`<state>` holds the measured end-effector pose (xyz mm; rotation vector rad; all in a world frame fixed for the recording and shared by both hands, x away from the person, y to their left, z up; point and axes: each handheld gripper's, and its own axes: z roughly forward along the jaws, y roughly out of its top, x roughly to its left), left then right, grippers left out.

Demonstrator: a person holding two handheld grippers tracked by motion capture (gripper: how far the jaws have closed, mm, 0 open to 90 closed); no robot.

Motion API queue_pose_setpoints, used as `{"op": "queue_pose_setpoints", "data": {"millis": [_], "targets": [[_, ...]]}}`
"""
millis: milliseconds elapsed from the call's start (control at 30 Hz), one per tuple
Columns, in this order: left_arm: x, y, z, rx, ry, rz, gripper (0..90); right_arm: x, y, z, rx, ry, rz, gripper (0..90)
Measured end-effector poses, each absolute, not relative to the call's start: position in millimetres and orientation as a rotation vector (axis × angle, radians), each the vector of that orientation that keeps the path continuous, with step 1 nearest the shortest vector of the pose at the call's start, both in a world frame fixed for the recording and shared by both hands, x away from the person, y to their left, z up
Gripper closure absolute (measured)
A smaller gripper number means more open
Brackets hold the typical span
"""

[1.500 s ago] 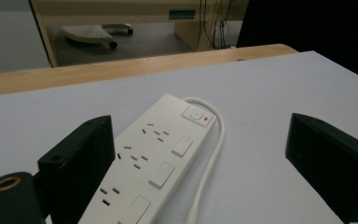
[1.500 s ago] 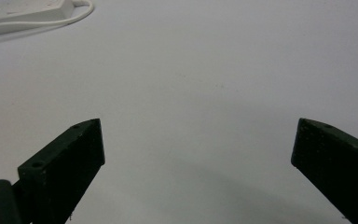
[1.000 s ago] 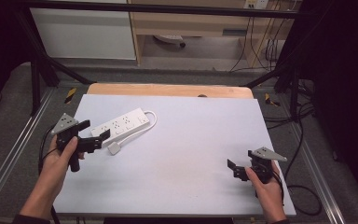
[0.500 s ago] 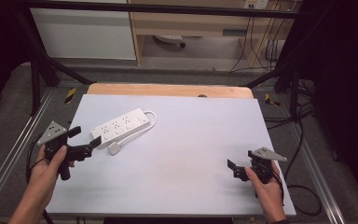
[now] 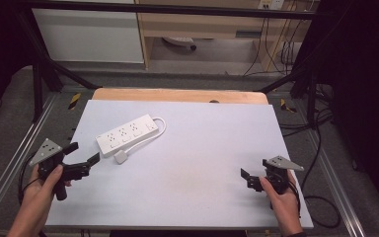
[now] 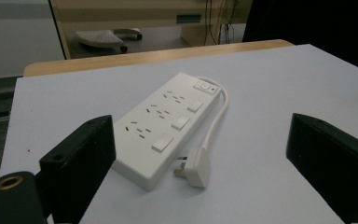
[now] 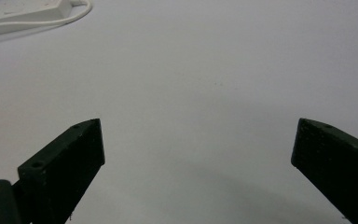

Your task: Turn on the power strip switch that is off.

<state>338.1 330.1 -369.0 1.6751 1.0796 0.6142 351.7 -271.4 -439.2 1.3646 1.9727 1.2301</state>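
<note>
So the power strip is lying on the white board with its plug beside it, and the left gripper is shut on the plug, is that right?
Not quite. The power strip does lie on the white board with its plug beside it, but the left gripper is open and apart from the plug, holding nothing. The left gripper view shows its jaws spread wide with the plug lying free between them, farther off.

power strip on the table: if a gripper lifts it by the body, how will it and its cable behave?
The power strip looks like a rigid plastic block lying flat, so it should lift stiffly and is unlikely to roll. Its smooth white casing may be somewhat slippery between the jaws. The cable curves loosely to a free plug, so both would probably dangle and swing.
</note>
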Motion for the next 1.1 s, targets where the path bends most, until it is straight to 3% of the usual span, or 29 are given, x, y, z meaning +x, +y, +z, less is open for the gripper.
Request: {"op": "queue_pose_setpoints", "data": {"millis": [533,1100], "targets": [[325.1,323.7,-397.0,1.723,1.078,0.579,8.2,352.0,-271.3,-439.6,1.368,1.973,1.227,3.0],[319.1,291.4,-432.9,1.893,1.065,0.496,8.6,354.5,-270.6,-443.3,1.38,1.995,1.197,2.7]]}}
